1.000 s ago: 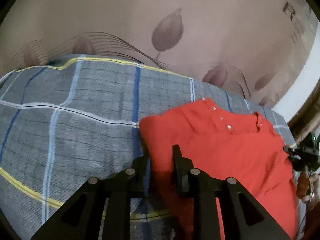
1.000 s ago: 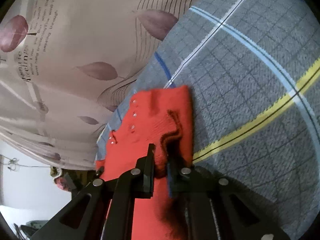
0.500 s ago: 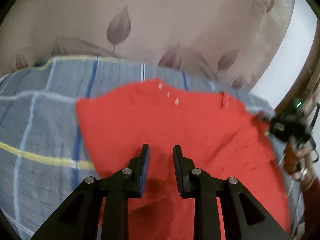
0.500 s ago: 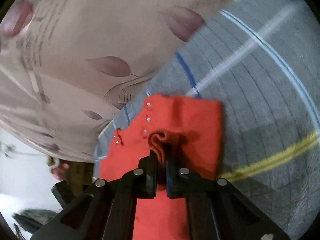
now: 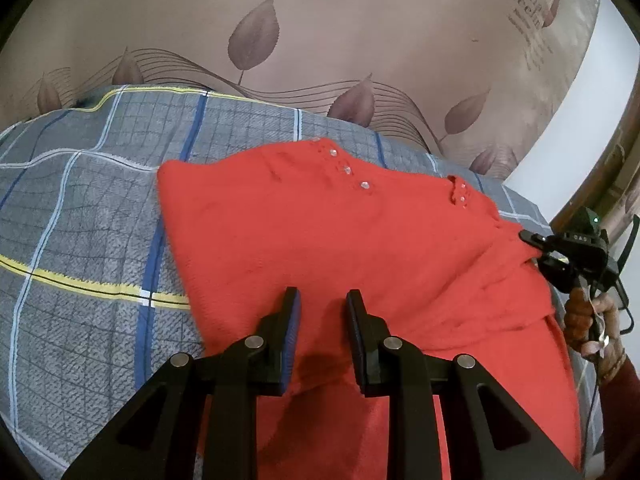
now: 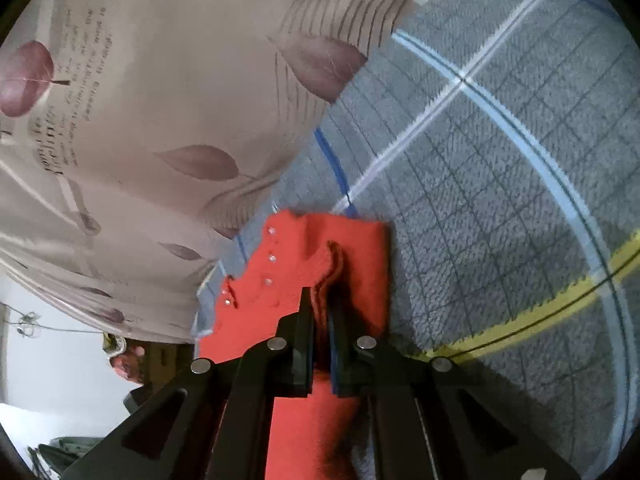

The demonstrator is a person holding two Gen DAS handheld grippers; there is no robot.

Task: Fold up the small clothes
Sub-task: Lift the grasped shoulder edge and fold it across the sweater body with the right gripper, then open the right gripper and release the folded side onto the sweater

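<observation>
A small red knitted garment (image 5: 320, 224) with shiny buttons lies on a grey plaid blanket (image 5: 80, 216). My left gripper (image 5: 322, 304) hovers over the garment's near part. Its jaws stand a little apart, and red cloth shows in the gap with no pinch that I can see. My right gripper (image 6: 320, 300) is shut on a raised fold of the red garment (image 6: 340, 240). In the left wrist view the right gripper (image 5: 534, 248) holds the garment's right edge, where the cloth is bunched.
A beige curtain (image 5: 320, 40) with a leaf print hangs behind the blanket. A hand (image 5: 600, 320) grips the right gripper's handle at the right edge. The blanket (image 6: 500, 200) stretches on to the right of the garment, with a yellow stripe (image 6: 540, 316) across it.
My left gripper has moved from the garment's left edge to over its middle. The right gripper's jaws have closed tighter on the raised fold of red cloth.
</observation>
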